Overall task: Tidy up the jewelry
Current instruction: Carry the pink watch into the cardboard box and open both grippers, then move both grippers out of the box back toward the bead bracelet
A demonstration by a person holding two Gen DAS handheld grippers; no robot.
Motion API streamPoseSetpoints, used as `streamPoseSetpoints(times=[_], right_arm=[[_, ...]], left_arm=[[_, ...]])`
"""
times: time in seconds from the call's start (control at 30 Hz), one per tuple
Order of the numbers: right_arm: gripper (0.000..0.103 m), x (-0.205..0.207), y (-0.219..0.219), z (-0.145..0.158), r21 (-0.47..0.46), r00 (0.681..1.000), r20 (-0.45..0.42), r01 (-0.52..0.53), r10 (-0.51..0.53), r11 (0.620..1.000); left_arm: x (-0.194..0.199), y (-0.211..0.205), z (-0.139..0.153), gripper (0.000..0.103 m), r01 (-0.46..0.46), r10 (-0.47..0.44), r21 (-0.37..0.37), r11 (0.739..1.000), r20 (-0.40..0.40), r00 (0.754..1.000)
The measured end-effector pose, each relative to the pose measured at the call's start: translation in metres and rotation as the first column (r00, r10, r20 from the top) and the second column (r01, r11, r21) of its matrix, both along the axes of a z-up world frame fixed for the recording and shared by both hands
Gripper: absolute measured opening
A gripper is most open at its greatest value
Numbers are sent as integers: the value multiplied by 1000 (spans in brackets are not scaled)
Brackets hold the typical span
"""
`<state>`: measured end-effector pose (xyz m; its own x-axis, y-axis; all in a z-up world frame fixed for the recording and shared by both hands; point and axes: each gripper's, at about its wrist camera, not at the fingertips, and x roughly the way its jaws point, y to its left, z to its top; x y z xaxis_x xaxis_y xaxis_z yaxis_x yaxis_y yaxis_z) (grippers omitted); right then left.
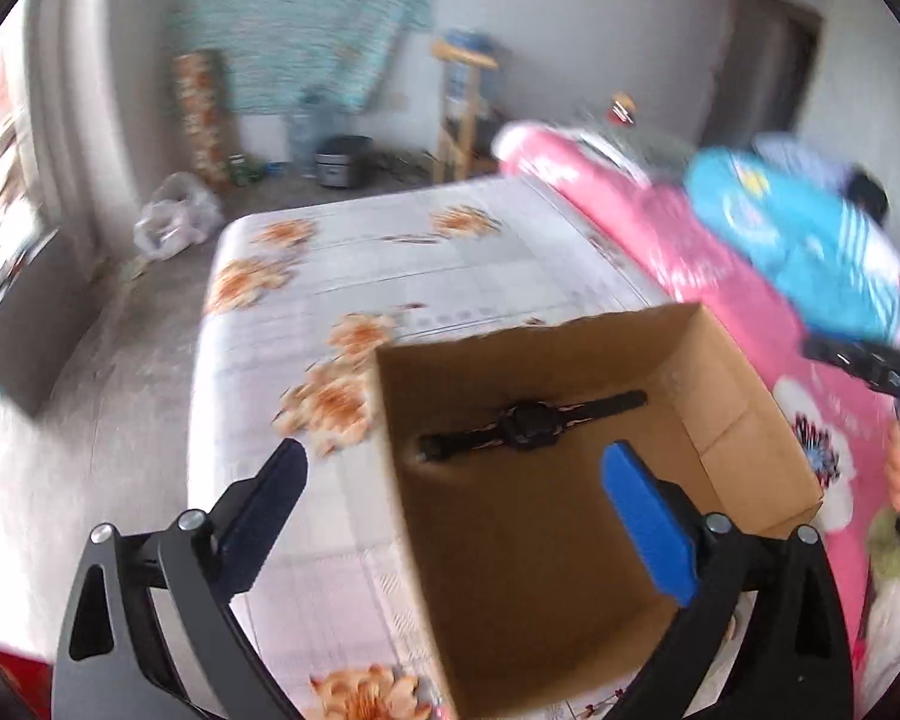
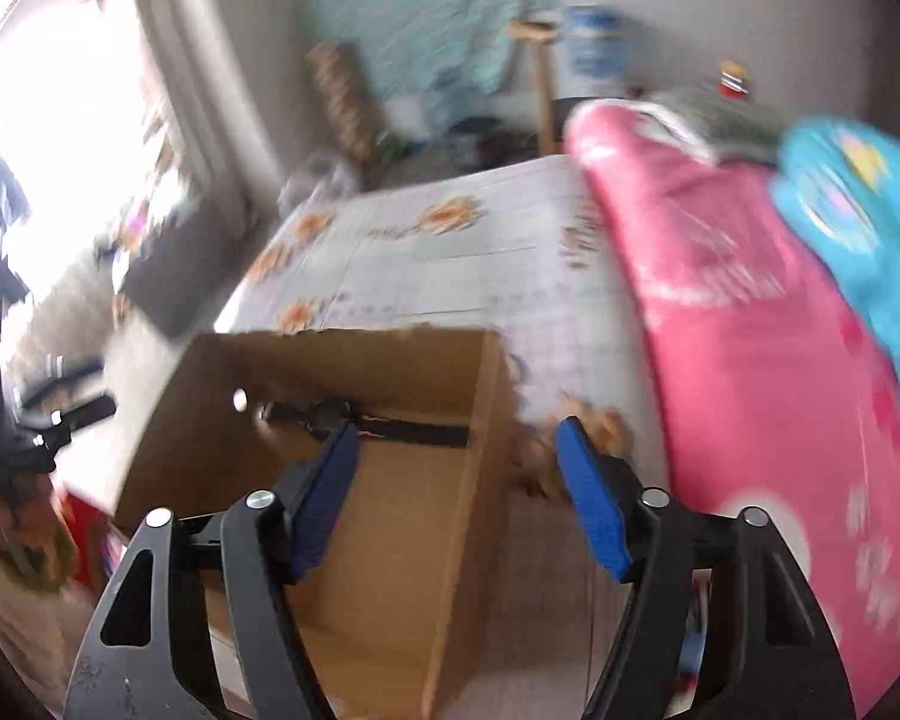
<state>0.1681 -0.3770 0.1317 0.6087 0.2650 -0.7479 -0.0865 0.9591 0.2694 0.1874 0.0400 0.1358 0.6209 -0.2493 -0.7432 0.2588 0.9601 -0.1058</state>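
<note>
1. Looking through the left wrist view: watch (image 1: pixel 531 427) lies flat inside the box (image 1: pixel 750 396) on the bed (image 1: pixel 390 264); left tongs (image 1: pixel 453 468) gape empty.
2. Right wrist view: right tongs (image 2: pixel 456 438) spread, holding nothing; no other jewelry shows, so sorting seems finished.

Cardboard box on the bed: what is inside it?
A black wristwatch lies flat in the cardboard box. The near wall hides the floor beneath it.
</note>
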Motion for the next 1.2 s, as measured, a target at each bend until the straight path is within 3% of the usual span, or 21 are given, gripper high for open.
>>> streamPoseSetpoints(times=[0.13,0.27,0.4,0.47,0.57,0.73,0.97,1.1,1.2], right_arm=[[68,-38,-32,-35,180,991,-96,112,-96,977],[68,-47,-25,-70,320,977,-206,111,-45,941],[71,-38,6,-83,366,971,-238,72,19,928],[71,-32,18,-75,319,974,-226,62,12,946],[71,-19,34,-67,299,975,-219,44,23,953],[71,-3,42,-69,295,977,-212,35,30,955],[71,-6,42,-76,311,982,-187,64,-5,948],[74,-31,33,-57,135,988,-93,138,-126,981],[88,-56,42,-31,-59,983,32,183,-181,981]], left_arm=[[-26,27,-36,97,-86,77,-149,985,-70,995],[-31,30,-80,97,-142,87,-278,950,-202,976],[-37,25,-100,97,-165,67,-378,911,-258,964],[-39,17,-101,97,-157,41,-420,894,-271,962],[-42,13,-97,97,-183,84,-402,897,-253,964],[-40,21,-89,97,-209,104,-434,876,-253,962],[-41,21,-86,97,-178,99,-407,896,-207,973],[-66,34,-67,97,-217,214,-289,932,-43,976],[-87,44,-59,97,-235,250,-225,946,40,967]])
